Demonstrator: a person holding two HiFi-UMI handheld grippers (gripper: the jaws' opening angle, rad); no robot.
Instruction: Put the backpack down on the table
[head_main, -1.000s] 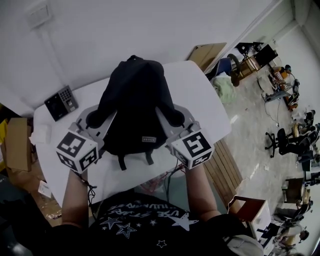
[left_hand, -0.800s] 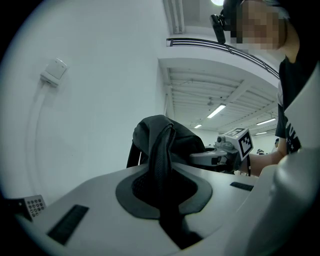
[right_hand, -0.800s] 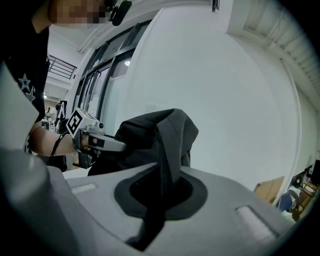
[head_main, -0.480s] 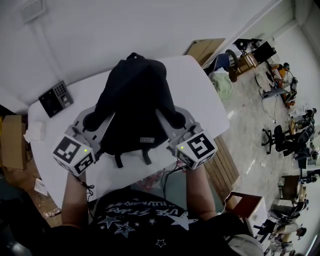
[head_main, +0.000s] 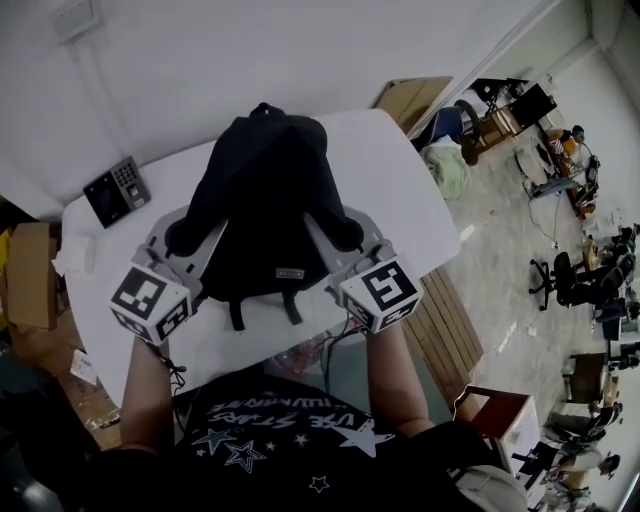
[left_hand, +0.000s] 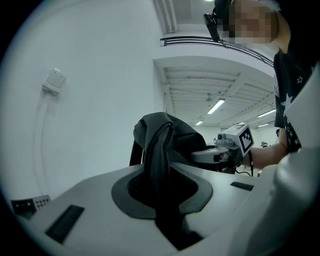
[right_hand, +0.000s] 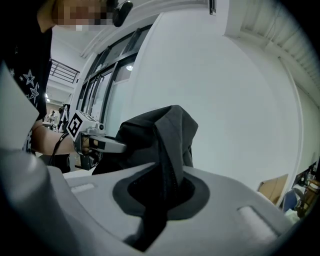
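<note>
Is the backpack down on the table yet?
Nearly. Done: the backpack stands upright over the table, seemingly resting there. In hand: the left hand-held gripper pinches one strap; the right hand-held gripper has its jaws just easing open, the other strap pinched between them. Left: let go of both straps and pull away.

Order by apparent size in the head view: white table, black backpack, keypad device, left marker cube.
White table; black backpack; then left marker cube and keypad device, nearly alike; the cube sits nearer the camera, so unranked.
</note>
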